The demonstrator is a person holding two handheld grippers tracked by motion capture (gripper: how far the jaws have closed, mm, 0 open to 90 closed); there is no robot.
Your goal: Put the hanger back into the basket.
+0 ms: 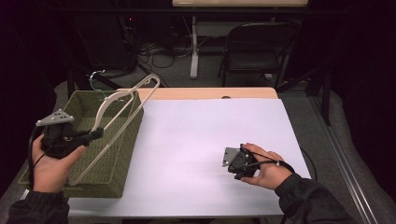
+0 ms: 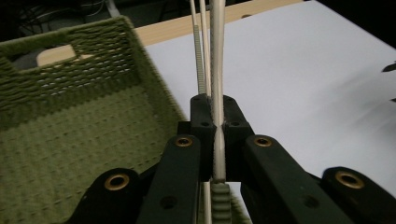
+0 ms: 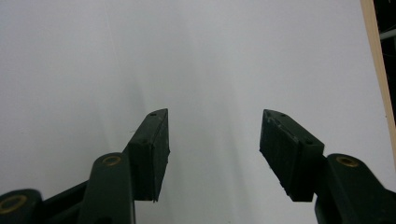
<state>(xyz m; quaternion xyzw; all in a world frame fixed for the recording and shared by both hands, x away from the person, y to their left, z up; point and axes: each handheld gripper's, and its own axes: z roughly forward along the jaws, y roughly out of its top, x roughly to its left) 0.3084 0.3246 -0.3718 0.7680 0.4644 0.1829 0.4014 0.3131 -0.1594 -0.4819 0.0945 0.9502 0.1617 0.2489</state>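
Item: hanger [image 1: 122, 122], cream-coloured, thin-barred, roughly triangular, with a ribbed strip along one bar as I saw it in the left gripper view [image 2: 217, 56]. Long axis ran from near-left to far-right in the high view, the looped end raised past the far corner of the basket [image 1: 88, 154] and the low end down inside it, so the piece sat tilted rather than flat.

Holder: my left gripper [image 1: 95, 134], jaws pressed together on one bar of the hanger, above the basket; in its own view [image 2: 217, 122] the bar passed straight between the black pads.

Container: basket, green, woven, rectangular, with a cut-out handle in its end wall, at the table's left edge.

Surface: table [image 1: 205, 130], white sheet over a pale wooden top.

Other tool: my right gripper [image 1: 233, 164], resting low on the white sheet, well apart from the basket; jaws spread wide [image 3: 214, 154], nothing between them.
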